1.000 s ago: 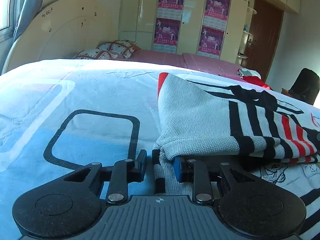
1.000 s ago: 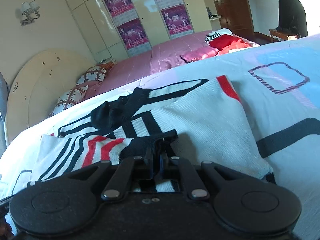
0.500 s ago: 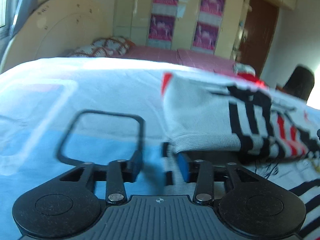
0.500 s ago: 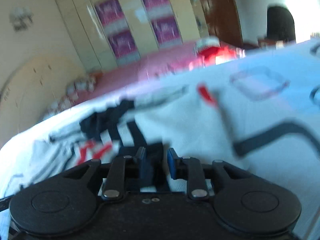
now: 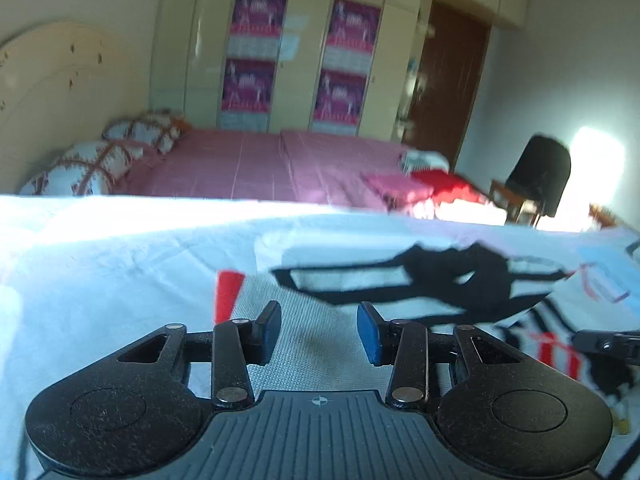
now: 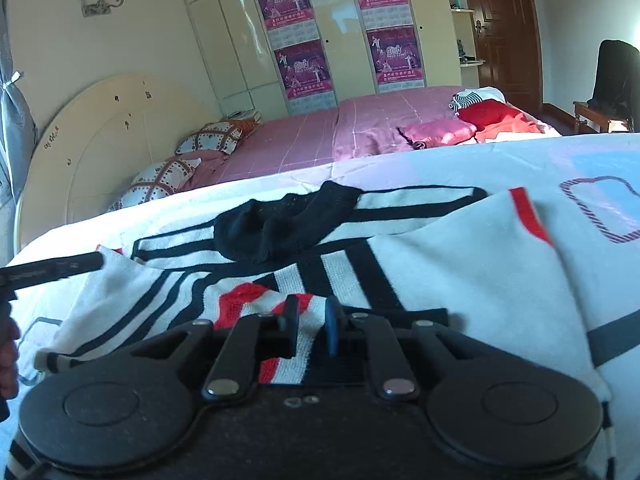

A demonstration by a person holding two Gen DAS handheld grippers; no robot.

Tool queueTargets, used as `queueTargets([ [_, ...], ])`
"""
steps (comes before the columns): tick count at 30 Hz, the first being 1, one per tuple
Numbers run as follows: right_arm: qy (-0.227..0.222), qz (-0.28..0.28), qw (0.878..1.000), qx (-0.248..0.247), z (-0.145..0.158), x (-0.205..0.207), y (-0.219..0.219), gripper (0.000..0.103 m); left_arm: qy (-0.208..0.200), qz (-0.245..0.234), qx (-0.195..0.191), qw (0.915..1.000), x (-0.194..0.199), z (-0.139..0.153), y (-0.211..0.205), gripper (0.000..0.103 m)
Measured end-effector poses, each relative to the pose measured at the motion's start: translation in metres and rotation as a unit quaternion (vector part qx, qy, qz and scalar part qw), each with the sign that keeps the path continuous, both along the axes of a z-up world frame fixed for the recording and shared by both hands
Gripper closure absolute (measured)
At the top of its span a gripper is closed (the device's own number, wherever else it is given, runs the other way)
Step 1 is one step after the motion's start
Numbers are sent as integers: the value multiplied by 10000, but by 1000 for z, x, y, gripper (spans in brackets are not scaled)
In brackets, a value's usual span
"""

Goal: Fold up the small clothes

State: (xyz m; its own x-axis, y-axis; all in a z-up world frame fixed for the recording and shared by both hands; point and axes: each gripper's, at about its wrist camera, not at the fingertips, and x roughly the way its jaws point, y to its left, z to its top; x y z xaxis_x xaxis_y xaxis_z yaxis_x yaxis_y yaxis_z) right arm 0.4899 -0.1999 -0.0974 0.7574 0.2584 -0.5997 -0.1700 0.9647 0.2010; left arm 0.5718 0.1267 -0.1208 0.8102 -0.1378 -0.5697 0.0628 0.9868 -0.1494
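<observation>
A white knit sweater with black and red stripes (image 6: 460,264) lies folded on a pale blue and white bedsheet (image 5: 100,272). Its black collar (image 6: 280,228) sits at the far edge. In the left wrist view the sweater (image 5: 304,320) lies just under and ahead of my left gripper (image 5: 318,330), which is open and empty above the grey-white panel. My right gripper (image 6: 308,324) hovers over the red-striped part with its jaws a small gap apart and nothing between them.
A pink bed (image 6: 360,128) with patterned pillows (image 6: 208,140) and red clothes (image 6: 496,116) stands behind. Wardrobe doors with posters (image 6: 300,40) line the back wall. A dark chair (image 5: 540,176) stands at the right by a brown door (image 6: 504,28).
Both grippers let go of the sweater edge. The left one opened wider and rose forward over the sweater. The right jaws opened from shut on the black hem and moved back.
</observation>
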Motion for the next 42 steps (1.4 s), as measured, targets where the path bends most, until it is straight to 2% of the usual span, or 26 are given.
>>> queueTargets([
  [2,129,-161,9994,-287,-11,7,1,103,348,250,-6,9991,13,-21,7,60],
  [4,71,-329,9990,-282,-13,9,-7,103,257,333,-297,9987,7,-26,17,59],
  [6,114,-319,9990,-280,-10,9,-10,103,264,465,-225,9983,1,-23,19,59],
  [7,89,-338,9990,-281,-7,8,-10,96,254,512,-259,9980,-4,-21,21,59],
  [8,-19,-405,9988,-278,-2,5,-12,84,221,546,-253,9979,-10,-18,22,59],
  [9,-178,-536,9977,-370,3,2,-14,61,160,595,-171,9980,-16,-16,22,59],
  [10,-299,-727,9958,-474,6,-2,-19,55,116,611,-98,9980,-23,-14,22,59],
  [11,-288,-916,9941,-497,8,-4,-27,56,103,614,-101,9980,-27,-13,23,59],
  [14,141,-1068,9942,72,4,-3,-53,61,208,619,-59,9978,-31,-20,23,59],
  [16,391,-930,9949,1,-6,2,-50,66,270,699,-123,9971,-30,-28,25,52],
  [17,344,-824,9959,-130,-8,2,-45,73,265,741,-158,9968,-30,-28,26,52],
  [18,281,-705,9967,-276,-9,2,-40,89,275,759,-151,9966,-30,-28,26,51],
  [21,192,-822,9953,-473,-8,0,-41,94,290,784,-27,9965,-29,-29,24,48],
  [25,170,-839,9926,-865,-5,-8,-36,96,335,846,209,9956,-30,-20,21,45],
  [27,-37,-842,9940,-690,9,-15,-40,95,62,832,255,9962,-43,-4,17,45],
  [28,-115,-842,9943,-651,15,-19,-42,88,-51,758,198,9969,-51,5,14,45],
  [30,115,-857,9951,-480,16,-18,-47,74,-126,581,136,9981,-61,14,2,45],
  [31,283,-855,9955,-290,13,-17,-51,73,-96,465,118,9988,-65,15,-6,45],
  [33,648,-692,9955,-82,2,-14,-50,75,54,311,213,9993,-69,6,-22,45],
  [35,571,-566,9959,-414,-4,-18,-39,79,376,301,450,9978,-67,-13,-35,45],
  [36,517,-501,9961,-514,-4,-19,-36,94,235,314,544,9977,-72,-16,-37,45],
  [42,338,-384,9978,-433,10,-39,-40,96,295,324,631,9970,-79,-10,-31,45],
])
